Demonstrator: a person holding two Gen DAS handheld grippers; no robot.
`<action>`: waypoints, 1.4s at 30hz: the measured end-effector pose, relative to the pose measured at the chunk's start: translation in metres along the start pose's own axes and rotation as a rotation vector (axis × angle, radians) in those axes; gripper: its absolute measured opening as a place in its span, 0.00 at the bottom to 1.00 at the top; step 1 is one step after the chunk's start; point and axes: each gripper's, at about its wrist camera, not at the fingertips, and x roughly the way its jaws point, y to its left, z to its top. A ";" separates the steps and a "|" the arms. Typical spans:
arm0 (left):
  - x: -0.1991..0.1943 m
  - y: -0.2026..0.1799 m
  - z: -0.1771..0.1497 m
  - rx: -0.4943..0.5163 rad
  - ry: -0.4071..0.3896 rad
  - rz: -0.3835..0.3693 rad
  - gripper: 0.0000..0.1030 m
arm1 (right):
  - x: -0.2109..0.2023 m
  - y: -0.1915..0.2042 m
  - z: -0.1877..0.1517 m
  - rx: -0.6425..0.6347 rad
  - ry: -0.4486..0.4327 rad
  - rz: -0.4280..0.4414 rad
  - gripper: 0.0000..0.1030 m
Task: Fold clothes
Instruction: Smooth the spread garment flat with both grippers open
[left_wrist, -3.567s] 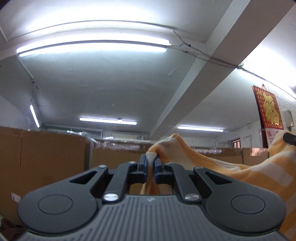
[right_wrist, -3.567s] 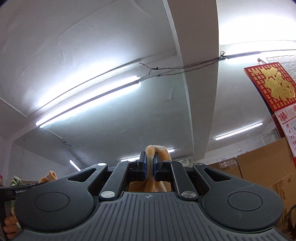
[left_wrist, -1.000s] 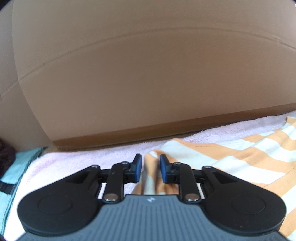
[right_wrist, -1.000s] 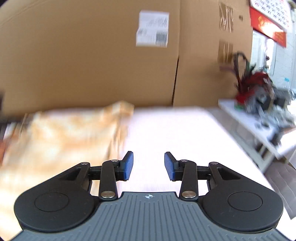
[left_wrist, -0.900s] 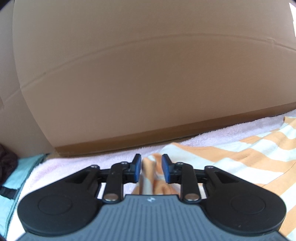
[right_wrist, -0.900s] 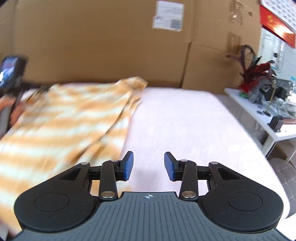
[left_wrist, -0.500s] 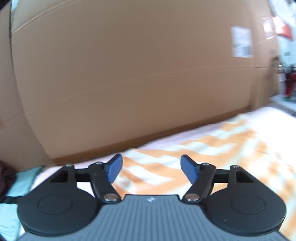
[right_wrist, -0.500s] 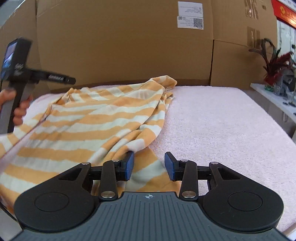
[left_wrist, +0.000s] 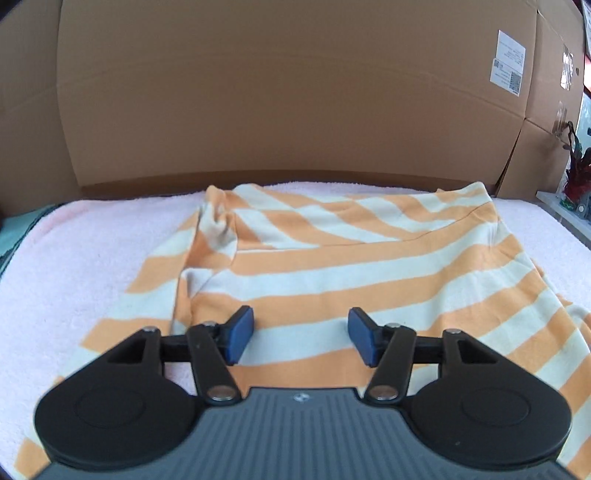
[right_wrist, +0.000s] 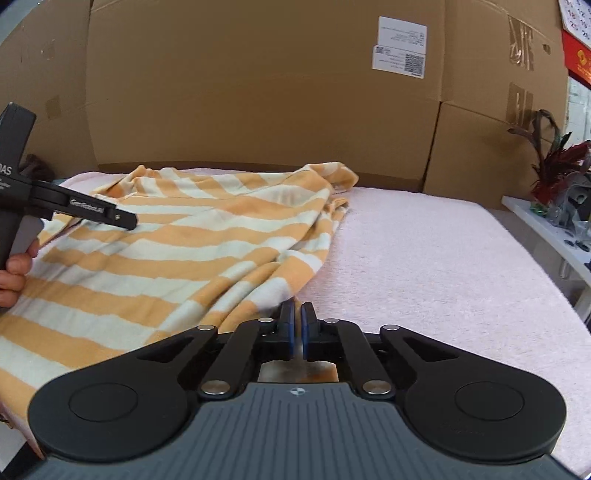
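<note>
With its blue pads spread wide, your left gripper (left_wrist: 301, 339) hovers empty over the striped shirt (left_wrist: 332, 266); your right gripper (right_wrist: 297, 328) is pinched closed at the shirt's near edge, though whether cloth sits between the pads cannot be told; the shirt lies rumpled on the pink towel (right_wrist: 424, 258); cardboard boxes (right_wrist: 258, 81) stand behind; your hand (right_wrist: 13, 273) grips the left handle.

Left hand-held gripper (left_wrist: 301, 339) gapes wide; right hand-held gripper (right_wrist: 297, 325) is pressed closed.
</note>
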 end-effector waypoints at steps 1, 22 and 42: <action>0.001 -0.001 0.002 0.010 0.000 0.006 0.58 | 0.000 -0.007 0.002 0.006 -0.001 -0.024 0.03; 0.004 -0.006 0.000 0.033 0.009 0.007 0.81 | 0.029 -0.187 0.010 0.393 0.017 -0.708 0.08; 0.000 -0.008 -0.002 0.058 0.001 0.042 0.45 | 0.029 -0.052 0.002 0.388 0.075 0.110 0.06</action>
